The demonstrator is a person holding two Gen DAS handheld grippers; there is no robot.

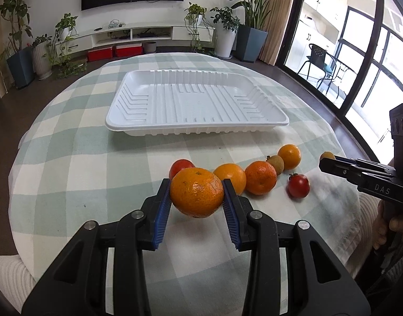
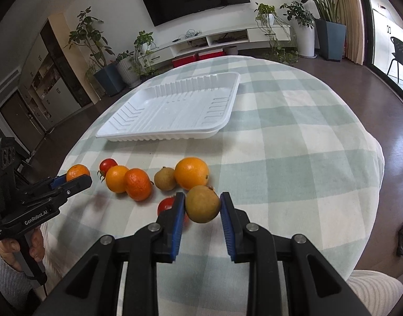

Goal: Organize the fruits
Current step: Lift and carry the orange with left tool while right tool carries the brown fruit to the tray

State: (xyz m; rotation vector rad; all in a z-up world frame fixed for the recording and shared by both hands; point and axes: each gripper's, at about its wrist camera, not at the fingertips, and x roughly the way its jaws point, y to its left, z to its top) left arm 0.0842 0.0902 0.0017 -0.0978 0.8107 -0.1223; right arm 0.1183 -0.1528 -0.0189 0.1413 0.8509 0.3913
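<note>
My left gripper is shut on an orange mandarin, held above the checked cloth; it also shows in the right wrist view. My right gripper is shut on a brown-green round fruit, held above the cloth; that fruit also shows in the left wrist view. On the cloth lie several oranges, a second brown fruit and red tomatoes. A white ribbed tray stands beyond them with nothing in it.
The round table's checked cloth falls away at the edges. Beyond it are potted plants, a low TV cabinet and glass doors. A hand holds the left gripper's handle.
</note>
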